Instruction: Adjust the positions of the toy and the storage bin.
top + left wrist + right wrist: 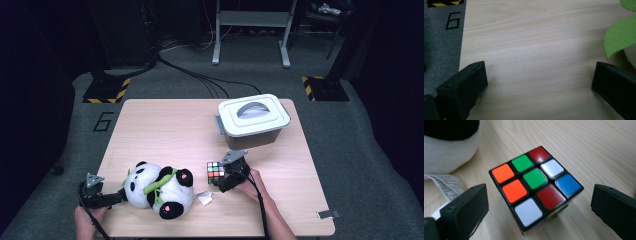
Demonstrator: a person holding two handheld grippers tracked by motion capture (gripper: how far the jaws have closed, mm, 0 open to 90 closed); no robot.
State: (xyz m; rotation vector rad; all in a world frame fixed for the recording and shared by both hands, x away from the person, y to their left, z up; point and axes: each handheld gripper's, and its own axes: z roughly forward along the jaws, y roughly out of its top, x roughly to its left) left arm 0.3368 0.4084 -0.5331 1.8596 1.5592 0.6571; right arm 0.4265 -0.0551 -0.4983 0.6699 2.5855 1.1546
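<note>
A scrambled Rubik's cube (215,172) sits on the wooden table (170,130), right of a panda plush (160,190) that lies on its back with a green bamboo sprig. My right gripper (223,179) is at the cube's right side. In the right gripper view it (537,195) is open, one jaw on each side of the cube (536,187), not touching it. My left gripper (120,196) points at the panda's head from the left. It (539,82) is open over bare wood, with a green leaf (621,37) beside its right jaw.
A white box (253,120) with a handled lid, closed, stands at the back right of the table. The panda's paper tag (205,198) lies just in front of the cube. A small metal clip (327,214) lies near the front right corner. Dark floor and cables lie beyond.
</note>
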